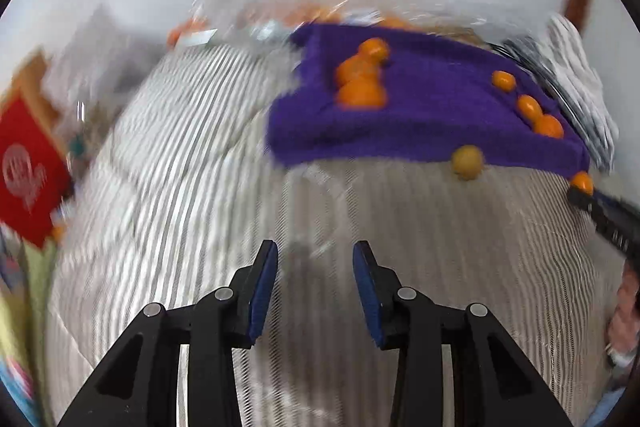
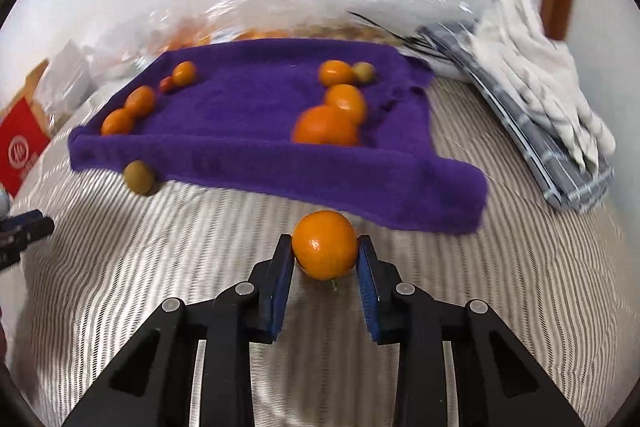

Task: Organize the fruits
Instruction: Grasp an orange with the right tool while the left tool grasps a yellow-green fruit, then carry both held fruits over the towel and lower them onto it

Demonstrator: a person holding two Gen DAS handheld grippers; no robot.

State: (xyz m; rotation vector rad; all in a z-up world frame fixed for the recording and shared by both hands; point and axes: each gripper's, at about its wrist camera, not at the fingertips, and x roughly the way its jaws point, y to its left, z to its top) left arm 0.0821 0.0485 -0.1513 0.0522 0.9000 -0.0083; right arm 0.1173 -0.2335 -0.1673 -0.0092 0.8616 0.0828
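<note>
light: bright, even | left view: heavy motion blur | right view: sharper | edges: fisheye-bent, dark corners

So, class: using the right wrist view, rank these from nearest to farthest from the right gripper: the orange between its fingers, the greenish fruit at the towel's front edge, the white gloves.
1. Orange, between the right gripper's fingers.
2. Greenish fruit, left, beside the purple towel's front edge.
3. White gloves, far right, on folded cloth.

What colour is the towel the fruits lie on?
Purple; the towel shows best in the right wrist view.
</note>
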